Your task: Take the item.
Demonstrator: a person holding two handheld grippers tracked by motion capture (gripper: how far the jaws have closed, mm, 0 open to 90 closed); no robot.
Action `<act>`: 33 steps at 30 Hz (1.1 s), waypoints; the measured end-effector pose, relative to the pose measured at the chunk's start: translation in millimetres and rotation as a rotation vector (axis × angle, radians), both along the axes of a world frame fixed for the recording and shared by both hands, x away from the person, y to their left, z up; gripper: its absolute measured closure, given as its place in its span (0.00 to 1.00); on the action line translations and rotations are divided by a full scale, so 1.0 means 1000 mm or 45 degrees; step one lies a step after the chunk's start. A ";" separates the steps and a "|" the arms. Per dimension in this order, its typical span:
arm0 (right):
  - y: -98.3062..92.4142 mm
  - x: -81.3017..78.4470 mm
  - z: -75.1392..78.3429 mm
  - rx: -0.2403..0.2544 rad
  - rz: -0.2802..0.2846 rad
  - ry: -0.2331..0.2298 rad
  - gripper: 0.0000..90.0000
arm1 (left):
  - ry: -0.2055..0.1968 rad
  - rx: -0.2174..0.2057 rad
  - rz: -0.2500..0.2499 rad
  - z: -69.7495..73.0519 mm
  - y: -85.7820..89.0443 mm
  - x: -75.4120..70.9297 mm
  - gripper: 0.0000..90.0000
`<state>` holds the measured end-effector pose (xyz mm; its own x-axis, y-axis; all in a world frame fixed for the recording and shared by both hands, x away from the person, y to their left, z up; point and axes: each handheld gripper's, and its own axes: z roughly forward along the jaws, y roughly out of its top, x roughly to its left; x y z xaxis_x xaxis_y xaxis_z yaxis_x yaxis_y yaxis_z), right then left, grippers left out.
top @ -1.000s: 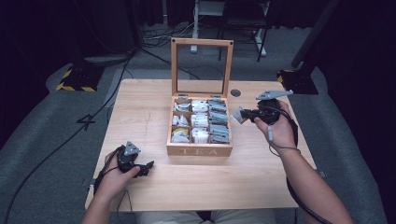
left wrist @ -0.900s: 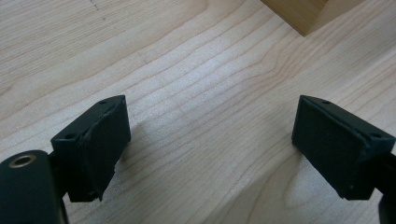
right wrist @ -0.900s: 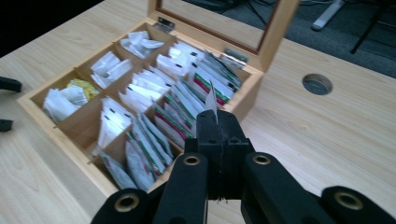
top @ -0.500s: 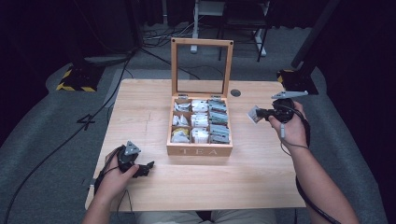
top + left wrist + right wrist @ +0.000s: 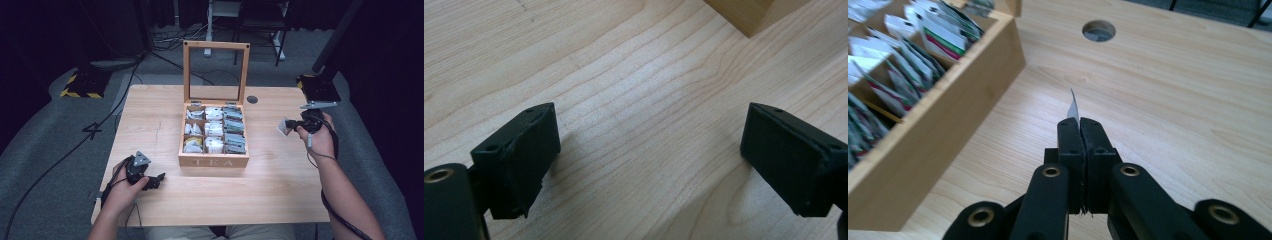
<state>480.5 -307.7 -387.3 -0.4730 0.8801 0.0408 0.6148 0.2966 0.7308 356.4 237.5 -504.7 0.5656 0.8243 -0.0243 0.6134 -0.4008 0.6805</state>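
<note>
Nearest, the left gripper (image 5: 156, 180) rests low over the front left part of the wooden table (image 5: 280, 200), held in the person's left hand (image 5: 122, 187). Its jaws stand wide apart with nothing but bare wood grain between them (the left gripper view shows this plainly), and a corner of the tea box (image 5: 744, 15) sits beyond them.

Farther in, at mid-table, the tea box (image 5: 214, 161) stands with "TEA" on its front wall and its glass-paned lid (image 5: 216, 46) propped upright at the back. Its compartments are packed with tea packets (image 5: 214, 129) standing on edge in rows.

To the right of the box and held off the tabletop, the right gripper (image 5: 289, 125) is in the person's right hand (image 5: 316, 139). Its jaws are pressed together on a thin sachet (image 5: 1073, 107), seen edge-on and sticking up from the tips in the right gripper view; in the high view the sachet (image 5: 283, 127) shows as a small pale square, clear of the box.

Beyond it, a round hole (image 5: 252, 99) pierces the tabletop near the far edge, close to the lid's right side.
</note>
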 end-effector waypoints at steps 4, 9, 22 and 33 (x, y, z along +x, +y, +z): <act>-0.009 0.006 -0.017 -0.006 -0.030 0.039 1.00 | -0.003 0.005 0.001 0.000 0.000 0.000 0.11; -0.014 0.008 -0.030 -0.005 -0.046 0.077 1.00 | -0.001 0.002 0.000 0.000 0.000 0.000 0.11; -0.017 0.008 -0.054 0.035 -0.076 0.162 1.00 | -0.003 0.004 0.001 0.000 0.000 0.000 0.11; -0.021 0.009 -0.064 0.055 -0.105 0.194 0.92 | -0.004 0.004 0.000 0.000 0.000 0.000 0.11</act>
